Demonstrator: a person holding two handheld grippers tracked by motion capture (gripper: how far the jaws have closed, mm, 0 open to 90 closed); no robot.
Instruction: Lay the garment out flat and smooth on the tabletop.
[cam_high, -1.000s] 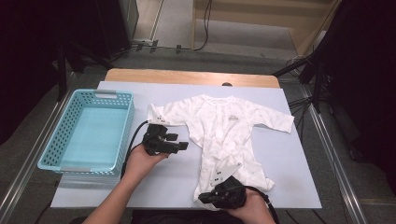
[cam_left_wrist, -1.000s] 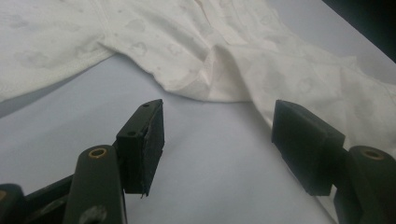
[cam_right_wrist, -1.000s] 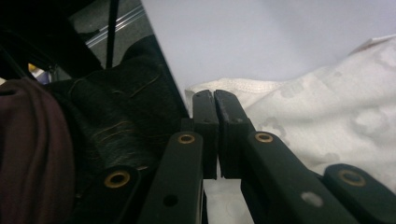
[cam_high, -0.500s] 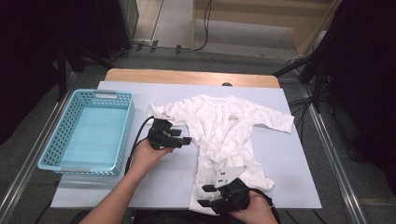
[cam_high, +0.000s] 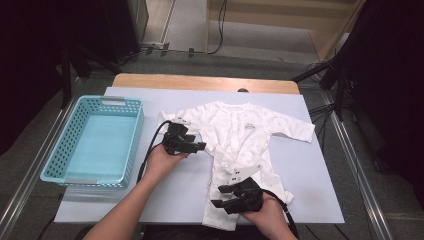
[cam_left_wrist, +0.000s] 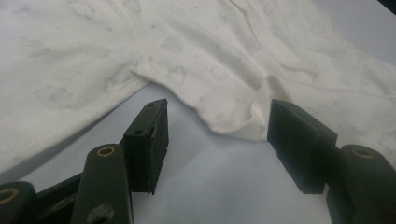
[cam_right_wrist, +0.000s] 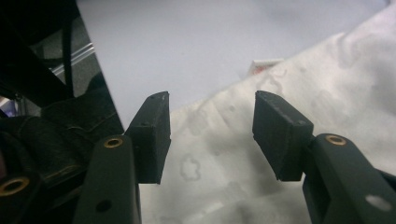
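We have the white romper (cam_high: 245, 145) spread flat, front up, on the pale cover (cam_high: 310, 175) of the worktop, collar toward the far edge, which suits folding or lifting it. Our left claw (cam_high: 199, 146) sits at the romper's left side beneath the sleeve, jaws apart and aimed at the fabric edge there; in the left gripper view (cam_left_wrist: 215, 135) a fold of cloth lies just ahead of the gap, not pinched. Our right claw (cam_high: 221, 196) lies low over the left leg near the hem, its jaws having just been opening; cloth shows between them, unpressed (cam_right_wrist: 210, 135). A blue basket (cam_high: 65, 150) waits empty at the left, likely for the garment. Beyond the wooden worktop edge (cam_high: 200, 82), grey floor, cables and dark stands.
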